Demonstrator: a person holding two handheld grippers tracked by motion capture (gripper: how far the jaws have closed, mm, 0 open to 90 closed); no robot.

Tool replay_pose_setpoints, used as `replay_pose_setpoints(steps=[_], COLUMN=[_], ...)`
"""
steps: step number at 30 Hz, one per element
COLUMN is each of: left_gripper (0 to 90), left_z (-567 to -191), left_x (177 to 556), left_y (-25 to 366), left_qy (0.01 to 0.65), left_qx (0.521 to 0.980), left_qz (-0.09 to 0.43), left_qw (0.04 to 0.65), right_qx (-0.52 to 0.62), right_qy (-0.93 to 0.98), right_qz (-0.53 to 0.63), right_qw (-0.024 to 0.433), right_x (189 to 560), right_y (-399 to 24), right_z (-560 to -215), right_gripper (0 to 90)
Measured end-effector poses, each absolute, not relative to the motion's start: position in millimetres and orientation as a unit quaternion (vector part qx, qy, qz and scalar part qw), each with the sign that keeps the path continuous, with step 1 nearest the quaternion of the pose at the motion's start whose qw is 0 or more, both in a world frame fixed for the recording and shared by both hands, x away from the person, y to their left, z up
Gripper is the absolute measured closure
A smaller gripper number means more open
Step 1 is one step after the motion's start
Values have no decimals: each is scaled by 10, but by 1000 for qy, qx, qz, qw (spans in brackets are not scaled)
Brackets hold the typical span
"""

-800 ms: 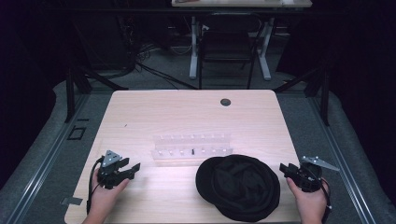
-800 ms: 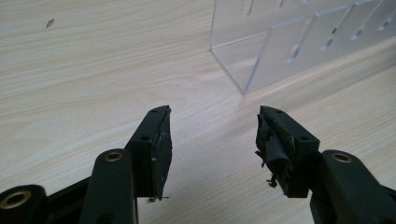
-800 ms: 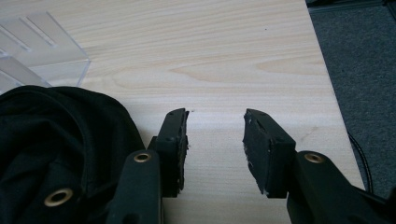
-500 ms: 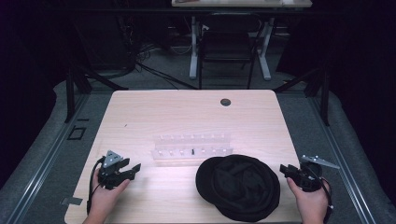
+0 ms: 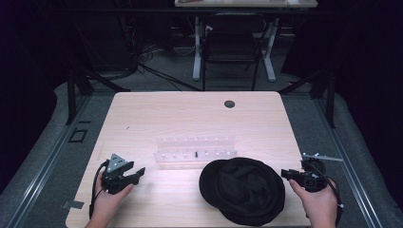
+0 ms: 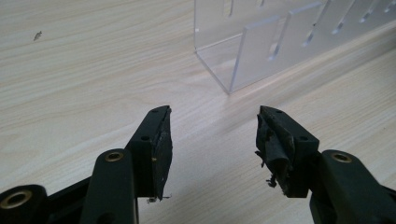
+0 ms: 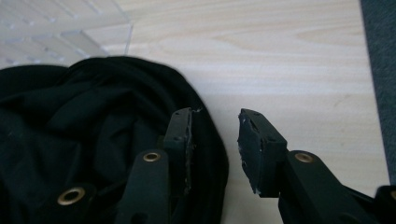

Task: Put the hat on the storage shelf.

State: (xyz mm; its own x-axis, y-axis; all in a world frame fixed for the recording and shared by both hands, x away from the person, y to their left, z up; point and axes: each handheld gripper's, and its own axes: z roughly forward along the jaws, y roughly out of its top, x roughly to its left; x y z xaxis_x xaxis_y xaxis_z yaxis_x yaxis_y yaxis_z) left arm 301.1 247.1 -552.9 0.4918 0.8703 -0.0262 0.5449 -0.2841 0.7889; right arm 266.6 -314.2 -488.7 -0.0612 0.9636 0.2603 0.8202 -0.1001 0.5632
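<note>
High view: a pale wooden bench (image 5: 190, 118) is seen from above. A crumpled black cloth (image 5: 242, 190) lies at the lower right of the frame, spread roughly round with no clear long axis. The right tongs (image 5: 285, 174) are held at its right rim and point leftward at it, so the right hand (image 5: 317, 202) is much the nearer. The left tongs (image 5: 139, 172) are held at the lower left, well apart from the cloth and pointing right. A clear plastic rack (image 5: 196, 148) stands just above the cloth, in the middle of the frame. Whether the cloth touches the rack cannot be told from here.

Left gripper view: the left tongs (image 6: 212, 135) are seen spread apart with only bare wood between them. One end of the rack (image 6: 261, 56) is seen at the upper right, cut off by the frame edge.

Right gripper view: the right tongs (image 7: 215, 140) are seen apart, clamped on nothing. The cloth (image 7: 84, 130) covers the left half of the frame. Its edge runs beneath the jaw on the left of the frame, while bare wood is seen in the gap. The cloth's folds are too dark for layers to be made out, and its lower part is cut off by the frame edge. The rack (image 7: 60, 28) is blurred at the upper left.
</note>
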Motion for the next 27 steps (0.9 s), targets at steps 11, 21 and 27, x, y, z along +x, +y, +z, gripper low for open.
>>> replay_pose_setpoints(steps=[11, 21, 27], left_gripper=[457, 456, 457], left_z=[-5532, -5540, -5543], left_x=[3003, 3004, 3005], left_y=[2440, 2425, 2424], left_qy=[453, 452, 452], left_qx=[776, 778, 779], left_qz=[210, 209, 208], left_qw=[385, 382, 381], right_qx=[665, 675, 680], right_qy=[703, 703, 703], right_qz=[243, 217, 207], right_qw=[62, 50, 22], right_x=[2614, 2668, 2738], right_y=[-3026, -3099, -3125], right_z=[-4843, -4996, -5092], right_gripper=[683, 718, 818])
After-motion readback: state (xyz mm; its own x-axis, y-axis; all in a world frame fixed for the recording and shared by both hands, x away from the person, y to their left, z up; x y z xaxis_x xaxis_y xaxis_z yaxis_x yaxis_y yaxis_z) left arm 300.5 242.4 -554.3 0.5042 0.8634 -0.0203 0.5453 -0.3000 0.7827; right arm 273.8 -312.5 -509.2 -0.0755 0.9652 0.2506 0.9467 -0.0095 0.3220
